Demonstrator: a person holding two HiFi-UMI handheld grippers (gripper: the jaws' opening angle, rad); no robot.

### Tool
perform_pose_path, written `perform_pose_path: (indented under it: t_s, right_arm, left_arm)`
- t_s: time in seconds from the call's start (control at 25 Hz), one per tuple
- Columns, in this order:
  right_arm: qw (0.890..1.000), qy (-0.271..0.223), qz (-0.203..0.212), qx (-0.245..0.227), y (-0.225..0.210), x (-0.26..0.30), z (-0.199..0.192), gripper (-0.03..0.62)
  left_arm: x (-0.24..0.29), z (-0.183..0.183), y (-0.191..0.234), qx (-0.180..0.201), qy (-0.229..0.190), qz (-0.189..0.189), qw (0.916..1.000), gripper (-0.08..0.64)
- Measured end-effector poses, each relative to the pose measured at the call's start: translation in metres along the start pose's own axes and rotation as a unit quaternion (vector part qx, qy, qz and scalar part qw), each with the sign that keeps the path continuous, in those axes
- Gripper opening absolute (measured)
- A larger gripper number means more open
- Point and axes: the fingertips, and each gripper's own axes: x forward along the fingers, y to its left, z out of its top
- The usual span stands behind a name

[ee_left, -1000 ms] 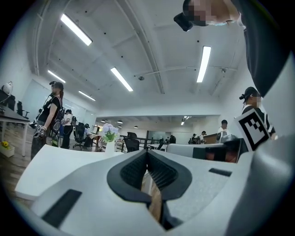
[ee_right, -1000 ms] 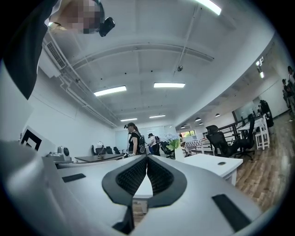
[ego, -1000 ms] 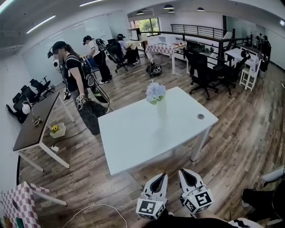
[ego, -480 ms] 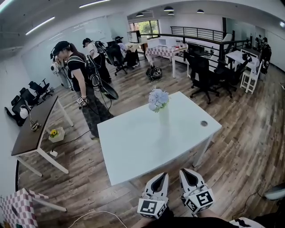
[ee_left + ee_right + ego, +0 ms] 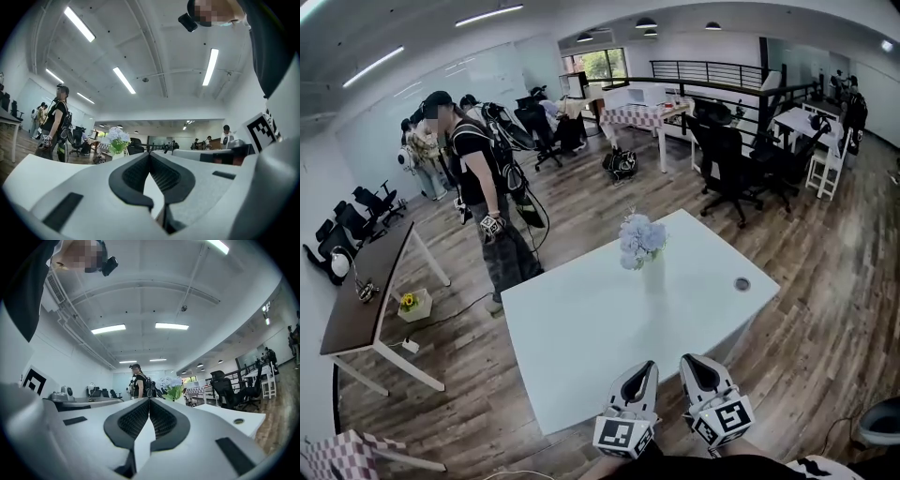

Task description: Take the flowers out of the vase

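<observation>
A bunch of pale blue flowers stands upright in a clear vase on the far part of the white table. My left gripper and right gripper hover side by side just short of the table's near edge, both shut and empty, well apart from the vase. In the left gripper view the flowers show left of the closed left gripper. The right gripper view has the flowers just right of the closed right gripper.
A person with a gripper stands off the table's far left corner. A dark desk runs along the left wall. Black office chairs stand behind the table. A round cable hole sits near the table's right end.
Both grippers have come closer to the table's near edge, still shut. The table and vase look nearer. The standing person has stepped a little to the right.
</observation>
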Motion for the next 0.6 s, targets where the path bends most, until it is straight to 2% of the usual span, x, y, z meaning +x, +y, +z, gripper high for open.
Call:
perform_pose_path:
  t_s: [0.44,0.6]
  right_arm:
    - [1.000,-0.002,-0.024,-0.004,-0.035,0.088,-0.002,0.020]
    - [0.999,0.003,-0.046,0.008,-0.052,0.110,-0.011,0.020]
  left_arm:
    - [0.070,0.008,0.071,0.013,0.007,-0.014,0.9998,0.005]
    - [0.087,0.001,0.093,-0.001,0.022,-0.010,0.9997,0.005]
